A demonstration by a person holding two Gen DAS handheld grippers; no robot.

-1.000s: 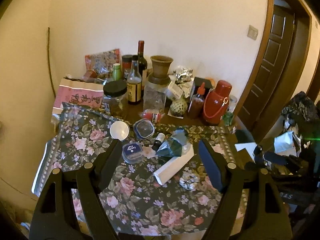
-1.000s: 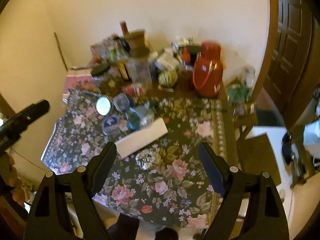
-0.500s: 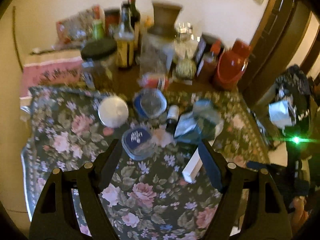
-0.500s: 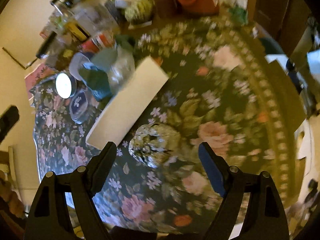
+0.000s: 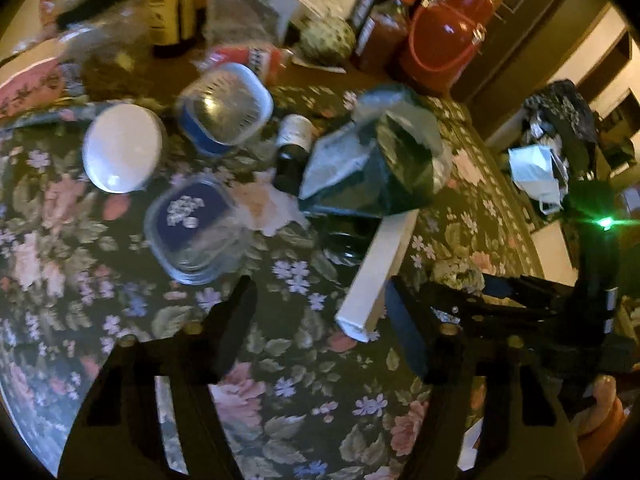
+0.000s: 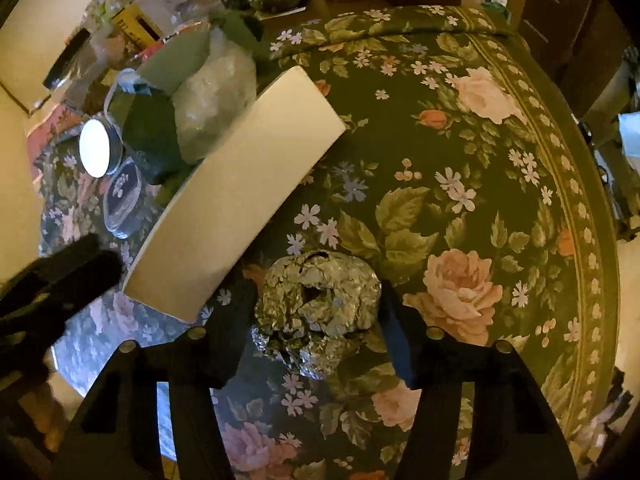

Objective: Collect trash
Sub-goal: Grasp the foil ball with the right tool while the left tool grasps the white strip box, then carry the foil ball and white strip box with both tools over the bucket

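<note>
A crumpled ball of silver foil (image 6: 318, 304) lies on the floral tablecloth (image 6: 460, 152). My right gripper (image 6: 318, 306) is open, with one finger on each side of the foil ball. A long white box (image 6: 236, 196) lies just left of it, also in the left wrist view (image 5: 380, 268). A crumpled green and clear plastic wrapper (image 5: 376, 164) lies beyond the box. My left gripper (image 5: 320, 312) is open and empty above the cloth, next to the near end of the white box. The foil ball (image 5: 456, 276) and the right gripper's body show at its right.
A white lid (image 5: 120, 148), two clear plastic tubs (image 5: 192, 228) (image 5: 228, 108) and a small dark bottle (image 5: 292, 152) lie left of the wrapper. Bottles, jars and a red flask (image 5: 444, 36) crowd the table's far side. The table's edge runs at the right (image 6: 596, 240).
Both grippers have dropped closer to the table. The right gripper has come down around the foil ball. The left gripper has moved toward the white box.
</note>
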